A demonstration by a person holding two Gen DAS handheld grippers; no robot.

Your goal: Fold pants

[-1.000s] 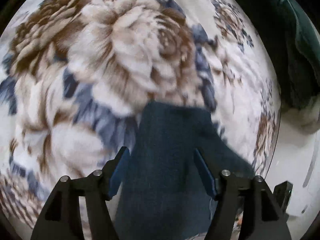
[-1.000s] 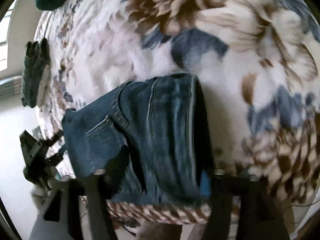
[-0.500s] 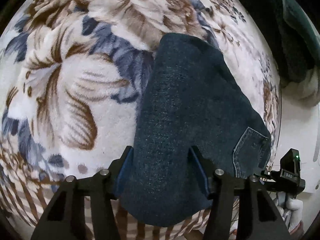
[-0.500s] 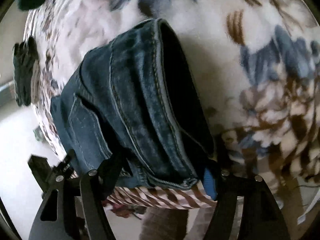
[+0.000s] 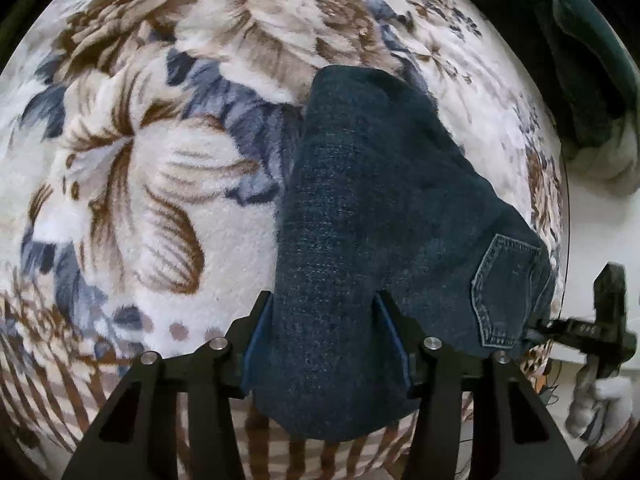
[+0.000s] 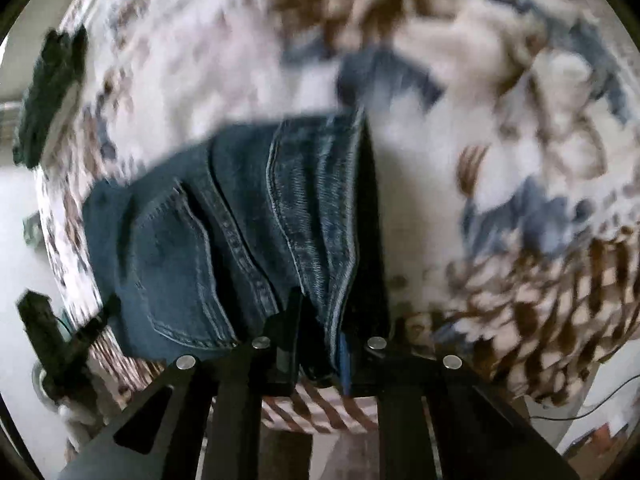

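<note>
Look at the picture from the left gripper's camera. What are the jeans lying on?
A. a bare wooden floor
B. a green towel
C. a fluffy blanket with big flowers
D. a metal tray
C: the jeans lie on a fluffy white blanket printed with big brown and blue flowers, which shows all around the denim.

Soft, even daylight fills both fisheye views. The right wrist view is motion-blurred throughout. Black vignetting curves every corner, heaviest toward 1 o'clock.
</note>
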